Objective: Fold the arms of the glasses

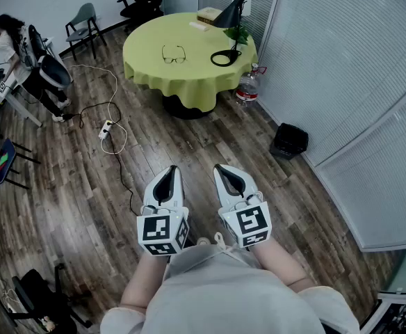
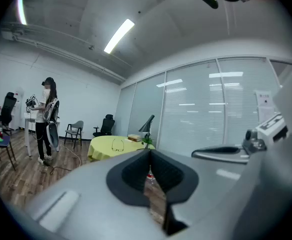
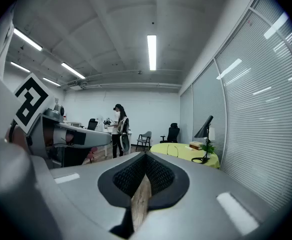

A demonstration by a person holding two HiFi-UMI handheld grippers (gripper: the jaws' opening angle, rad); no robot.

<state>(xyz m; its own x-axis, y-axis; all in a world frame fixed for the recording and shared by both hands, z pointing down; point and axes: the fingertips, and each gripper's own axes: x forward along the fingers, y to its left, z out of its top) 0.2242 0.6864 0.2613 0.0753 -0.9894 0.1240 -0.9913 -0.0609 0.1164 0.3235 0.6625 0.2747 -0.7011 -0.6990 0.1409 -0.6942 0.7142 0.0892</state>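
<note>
two handheld grippers, both clenched on nothing. left gripper and right gripper are held side by side over the dark wood-plank floor, well short of the table. smooth grey jaw shells with black ribbed pads; in each gripper view the pads meet at the tip, and only a thin slit of floor shows lower down.

thin dark-framed glasses lie flat near the middle of the round table with a yellow-green cloth, clear of the other items. lenses face the near side and the arms look spread open, though the detail is small.

on the same cloth, to the right: black cone-shade desk lamp with a ring base, small green plant, stacked books. clear plastic bottle stands on the floor beside the table.
</note>
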